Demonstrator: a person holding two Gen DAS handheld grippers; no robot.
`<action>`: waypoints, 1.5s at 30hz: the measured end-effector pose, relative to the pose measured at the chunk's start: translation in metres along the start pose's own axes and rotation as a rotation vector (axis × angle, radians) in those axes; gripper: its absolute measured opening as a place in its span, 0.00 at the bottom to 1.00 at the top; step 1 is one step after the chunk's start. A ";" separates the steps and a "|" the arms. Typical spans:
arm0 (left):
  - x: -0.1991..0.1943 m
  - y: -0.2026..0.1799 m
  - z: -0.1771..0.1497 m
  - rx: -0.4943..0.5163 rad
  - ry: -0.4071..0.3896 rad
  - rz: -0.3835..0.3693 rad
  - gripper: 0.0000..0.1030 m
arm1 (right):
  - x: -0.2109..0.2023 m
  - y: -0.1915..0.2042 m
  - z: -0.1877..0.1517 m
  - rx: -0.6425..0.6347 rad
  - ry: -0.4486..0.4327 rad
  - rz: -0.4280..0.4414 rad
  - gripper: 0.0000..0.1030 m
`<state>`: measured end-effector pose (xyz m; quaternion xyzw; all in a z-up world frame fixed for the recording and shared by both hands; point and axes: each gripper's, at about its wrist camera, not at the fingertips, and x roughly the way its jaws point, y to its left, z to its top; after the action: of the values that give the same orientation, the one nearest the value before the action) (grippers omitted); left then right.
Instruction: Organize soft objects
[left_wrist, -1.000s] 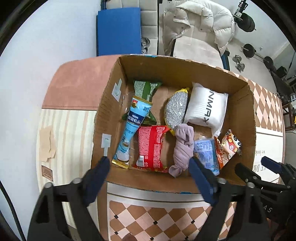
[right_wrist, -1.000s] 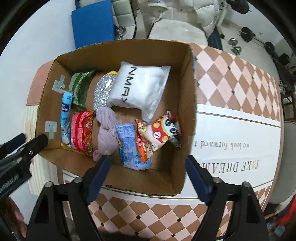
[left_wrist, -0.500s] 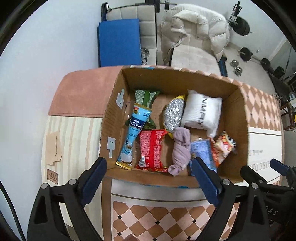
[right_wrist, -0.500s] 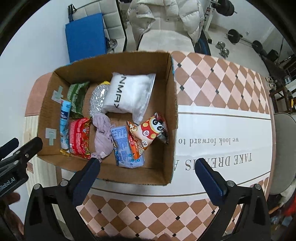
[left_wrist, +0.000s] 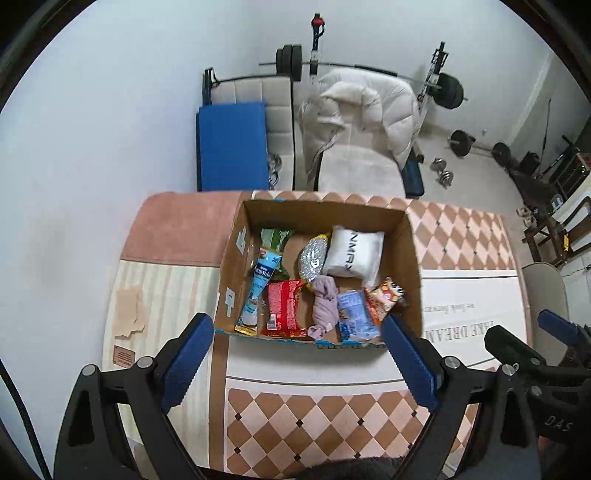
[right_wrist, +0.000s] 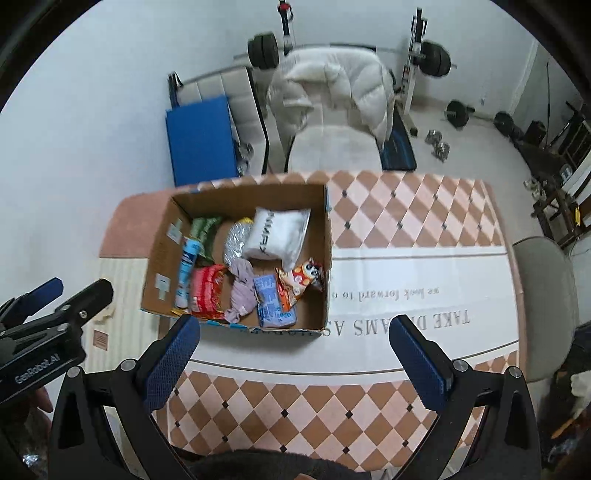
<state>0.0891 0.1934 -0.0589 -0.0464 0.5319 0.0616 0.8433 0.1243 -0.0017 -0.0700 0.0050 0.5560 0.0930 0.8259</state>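
Observation:
An open cardboard box sits on the table and holds several soft items: a white pillow pack, a silver pouch, a mauve cloth, a red packet, a blue tube, a green packet, a light blue packet and an orange cartoon snack bag. My left gripper is open and empty, high above the box's near edge. My right gripper is open and empty, above the table just right of the box.
The table has a checkered and lettered cloth. A grey chair stands at its right. Behind the table are a chair with a white puffer jacket, a blue mat and barbell weights.
Both grippers have risen and pulled back from the box, so it looks smaller and more of the room shows. The items in the box have not moved.

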 end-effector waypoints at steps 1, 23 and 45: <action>-0.008 -0.001 -0.001 0.002 -0.009 -0.002 0.91 | -0.007 0.001 -0.001 -0.004 -0.011 0.001 1.00; -0.075 0.004 -0.018 -0.014 -0.065 0.006 0.91 | -0.096 0.004 -0.018 -0.025 -0.120 -0.022 1.00; -0.064 0.008 -0.015 -0.012 -0.086 0.028 1.00 | -0.083 0.002 -0.013 -0.026 -0.126 -0.111 1.00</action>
<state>0.0473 0.1956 -0.0080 -0.0412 0.4956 0.0786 0.8640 0.0816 -0.0139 0.0019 -0.0307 0.5012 0.0538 0.8631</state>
